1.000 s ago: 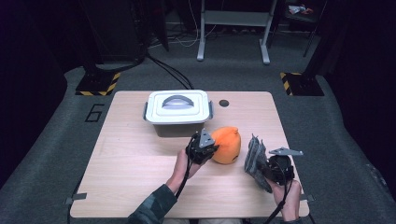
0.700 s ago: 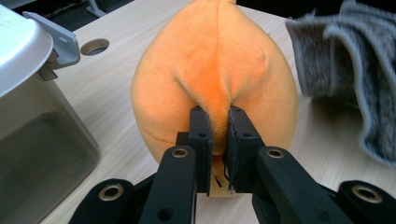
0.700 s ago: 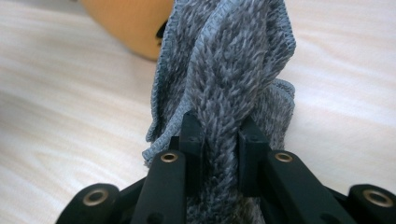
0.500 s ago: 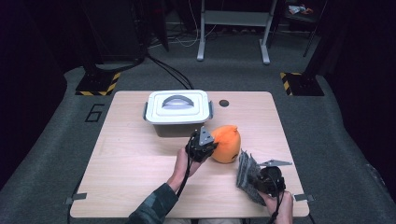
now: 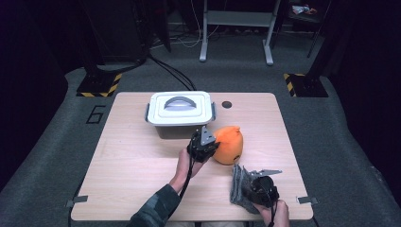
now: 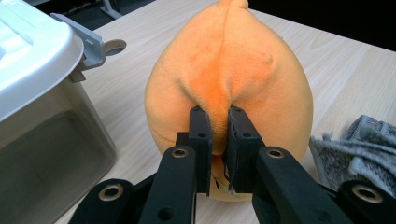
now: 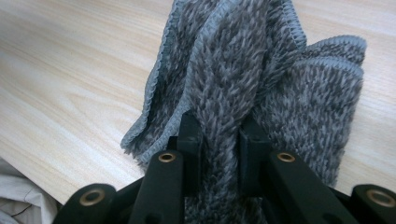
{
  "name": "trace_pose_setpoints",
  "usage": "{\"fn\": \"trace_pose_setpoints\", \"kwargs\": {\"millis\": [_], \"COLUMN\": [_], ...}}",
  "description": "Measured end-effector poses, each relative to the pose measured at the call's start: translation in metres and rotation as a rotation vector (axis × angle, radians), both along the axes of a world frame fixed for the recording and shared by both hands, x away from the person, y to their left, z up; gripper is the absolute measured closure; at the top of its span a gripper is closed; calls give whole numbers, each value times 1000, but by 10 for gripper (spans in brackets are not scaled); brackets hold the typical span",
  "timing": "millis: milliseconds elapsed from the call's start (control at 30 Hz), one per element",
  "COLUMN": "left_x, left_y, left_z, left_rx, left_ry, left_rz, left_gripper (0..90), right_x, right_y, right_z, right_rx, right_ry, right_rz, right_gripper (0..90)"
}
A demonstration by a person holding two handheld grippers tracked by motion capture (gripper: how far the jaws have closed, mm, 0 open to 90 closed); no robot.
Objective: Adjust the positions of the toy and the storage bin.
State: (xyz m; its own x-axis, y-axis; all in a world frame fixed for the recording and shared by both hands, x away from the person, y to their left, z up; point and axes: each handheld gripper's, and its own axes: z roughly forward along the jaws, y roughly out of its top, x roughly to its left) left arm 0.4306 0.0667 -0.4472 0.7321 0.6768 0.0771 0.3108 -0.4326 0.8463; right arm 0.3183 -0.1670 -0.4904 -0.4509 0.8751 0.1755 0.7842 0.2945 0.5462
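Orange plush toy mid-worktop pinched by left gripper fingers; right gripper fingers, just easing apart, hold grey towel by the near right corner.

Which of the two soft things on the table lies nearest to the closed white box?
The orange plush toy, pinched by the left gripper; the grey cloth lies nearer the table's front edge.

Lab or recording studio, dark grey carpeted floor, hazard-striped black stand bases, cables trailing across floor, metal frame legs behind, lone wooden desk, number six marked beside it
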Motion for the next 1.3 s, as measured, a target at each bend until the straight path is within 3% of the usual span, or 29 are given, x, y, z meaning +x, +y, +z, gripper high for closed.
{"fn": "trace_pose_setpoints", "kwargs": {"millis": [167,367,500,633,867,1067,1300], "left_x": [0,0,1,0,-1,-4,-12], "left_y": [-1,0,0,0,2,6,14], "left_z": [1,1,1,2,6,12,22], "left_rx": [5,12,17,11,2,0,9], "left_ry": [-3,-8,-12,-25,-50,-66,-81], "left_rz": [3,3,3,7,7,12,-4], "left_gripper": [821,825,830,834,838,838,838], "right_x": [0,0,5,15,37,49,55], "right_y": [2,-1,-10,-28,-66,-81,-88], "right_z": [4,18,26,28,8,-11,-26], "right_rx": [4,30,30,32,26,-25,-73], "right_ry": [-13,-87,-145,-199,-222,-228,-236], "right_rz": [41,70,48,-4,-131,-188,-209], "right_gripper": [488,258,146,132,97,79,69]}}
